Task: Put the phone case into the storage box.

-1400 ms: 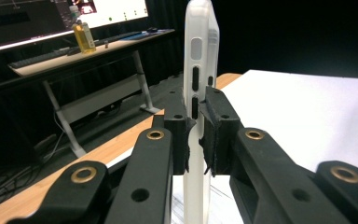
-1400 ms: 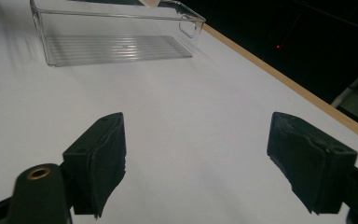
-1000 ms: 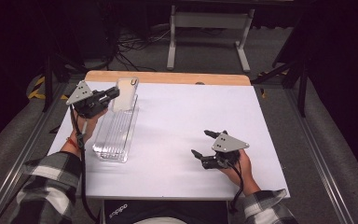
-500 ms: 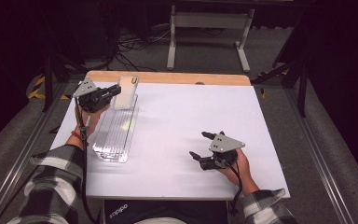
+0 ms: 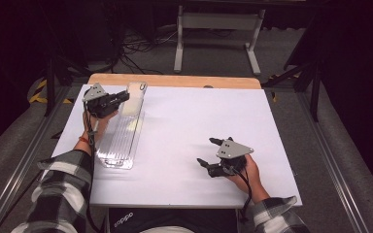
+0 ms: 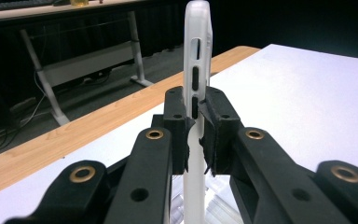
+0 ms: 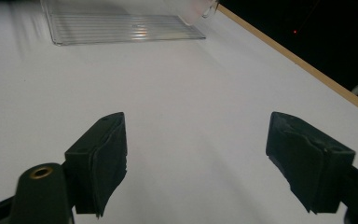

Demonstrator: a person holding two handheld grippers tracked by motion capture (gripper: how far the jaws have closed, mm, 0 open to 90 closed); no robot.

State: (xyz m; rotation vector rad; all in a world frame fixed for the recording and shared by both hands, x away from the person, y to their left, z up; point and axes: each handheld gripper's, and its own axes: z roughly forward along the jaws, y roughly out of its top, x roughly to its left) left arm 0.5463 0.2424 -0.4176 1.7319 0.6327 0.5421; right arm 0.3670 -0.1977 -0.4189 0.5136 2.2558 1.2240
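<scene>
Count: one translucent phone case (image 6: pixel 196 56), one clear ribbed tray (image 5: pixel 121 141), two grippers.
Left gripper (image 6: pixel 196 126): jaws pinching the case edge, held above the tray's far end, far left.
Right gripper (image 7: pixel 196 163): jaws spread, near right on the white table (image 5: pixel 184 126).
Case axis: long axis pointing away from the jaws.

A white table (image 5: pixel 184 126) with a wooden far edge (image 5: pixel 175 80) stood on grey carpet (image 5: pixel 291 53). Beyond the table stood a pale metal stand (image 5: pixel 213 29), with black cables (image 5: pixel 131 46) on the floor to its left. Past the stand the room was dark. Yellow-black tape (image 5: pixel 39 91) marked the floor left of the table.
</scene>
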